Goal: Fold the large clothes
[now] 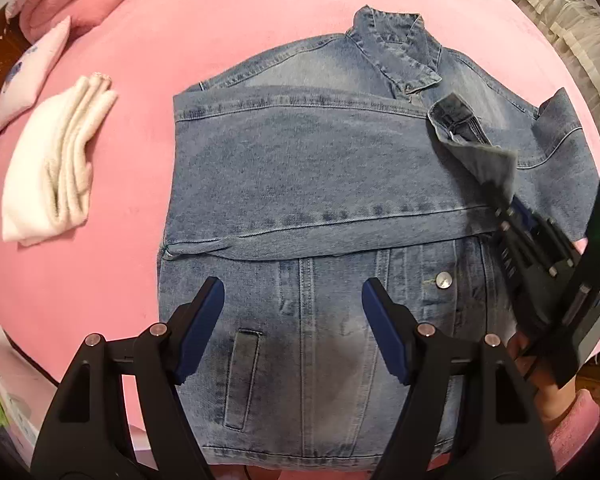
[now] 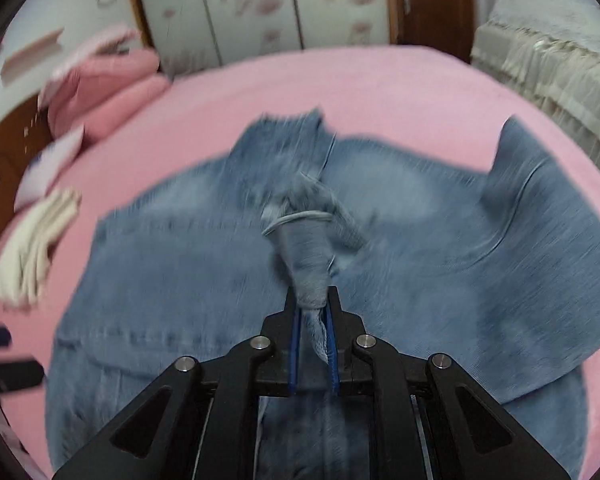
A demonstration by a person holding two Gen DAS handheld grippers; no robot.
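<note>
Sleeve cuff pinched between right jaws

Pink bed fills the foreground. Behind it: white wardrobe doors with pink floral print, brown wood frame. Cream fringed cover at right.

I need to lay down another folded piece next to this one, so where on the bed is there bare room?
Bare pink bed lies between the folded white cloth and the denim jacket, and beyond the collar toward the far edge. The right side is crowded: the right tool holds the jacket's cuff there. Pillows fill the far left corner.
</note>
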